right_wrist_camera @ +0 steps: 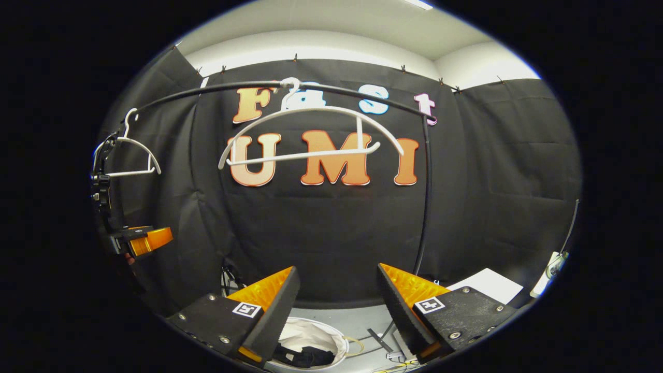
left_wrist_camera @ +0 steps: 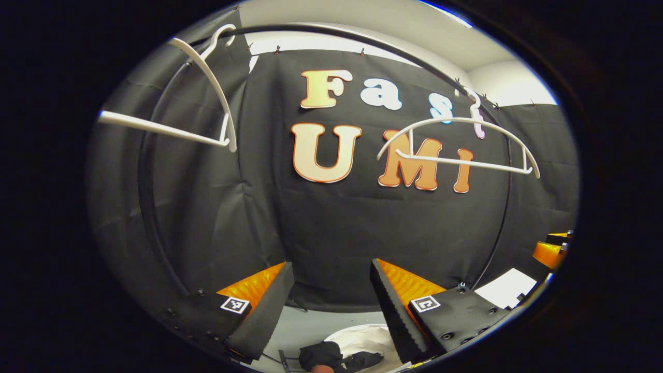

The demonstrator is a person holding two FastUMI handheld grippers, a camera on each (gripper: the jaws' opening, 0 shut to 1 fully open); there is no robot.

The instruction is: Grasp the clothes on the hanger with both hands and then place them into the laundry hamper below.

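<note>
L gripper [left_wrist_camera: 331, 300]: jaws wide apart, nothing between them, held high in the booth and facing the black cloth back wall [left_wrist_camera: 321, 228]. R gripper [right_wrist_camera: 336, 305]: same state, jaws spread, nothing gripped, also facing the wall.

Below and between the L fingers, near the bottom edge of the left gripper view: round white fabric laundry hamper [left_wrist_camera: 368, 339] on the pale grey floor [left_wrist_camera: 321, 321], w/ dark crumpled clothes [left_wrist_camera: 331, 356] lying inside it. Right gripper view gives the same: hamper rim [right_wrist_camera: 323, 331] under the gap between the R fingers, dark garment bunched at the hamper's bottom. Clothes are in the hamper, apart from both grippers.

Further out, R gripper also seen at the right edge of the left gripper view; L gripper seen at the left edge of the right gripper view, w/ its black body above it.

Up top: thin black curved clothes rail [right_wrist_camera: 331, 89] arching across in front of the wall. Two white plastic hangers hooked on it, both bare. First white hanger [right_wrist_camera: 305, 129] near the rail's mid span in the right gripper view; second white hanger [right_wrist_camera: 132, 155] toward the rail's left end, close to the L gripper.

Floor near the wall's right foot: flat white sheet [right_wrist_camera: 484, 285]; loose cables by the hamper's right side.
</note>
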